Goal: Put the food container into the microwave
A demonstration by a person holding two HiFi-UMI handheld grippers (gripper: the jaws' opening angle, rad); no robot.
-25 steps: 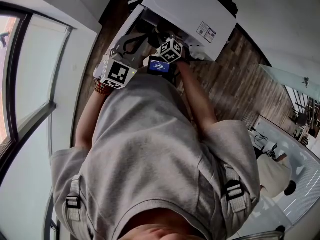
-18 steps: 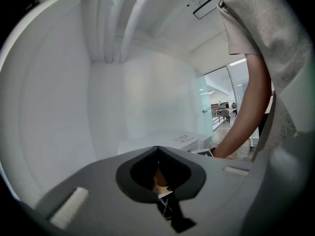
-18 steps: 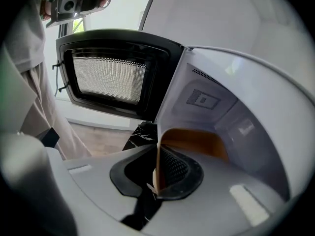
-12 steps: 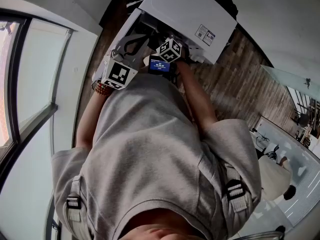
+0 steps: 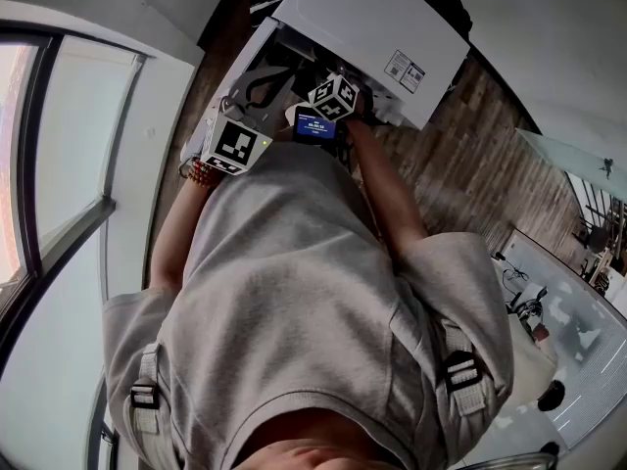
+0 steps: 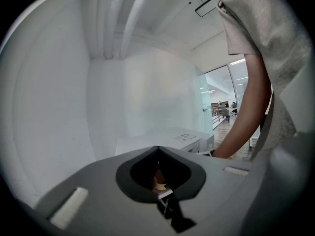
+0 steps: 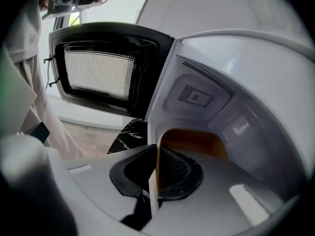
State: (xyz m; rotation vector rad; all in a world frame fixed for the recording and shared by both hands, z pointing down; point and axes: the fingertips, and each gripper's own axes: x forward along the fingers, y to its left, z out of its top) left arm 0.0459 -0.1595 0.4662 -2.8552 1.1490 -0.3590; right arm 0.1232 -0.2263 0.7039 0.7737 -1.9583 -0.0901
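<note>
So the white microwave (image 5: 364,16) has its door (image 7: 101,73) swung wide open, with the dotted mesh window facing the camera. The right gripper (image 7: 153,178) is reaching into the cavity with its jaws clamped on the thin upright edge of the food container (image 7: 194,142). The container is orange-ish and already inside the microwave, though I can't tell if it's resting on the bottom. The left gripper (image 6: 157,154) has its jaws pressed together with nothing I can make out between them. It's off to the left side, pointing past the microwave. There's a sticker (image 5: 404,65) on top of the microwave, print way too small to read. A little blue screen (image 5: 314,125) on the right gripper shows white text, also unreadable. Both cubes just carry black-and-white square patterns.
</note>
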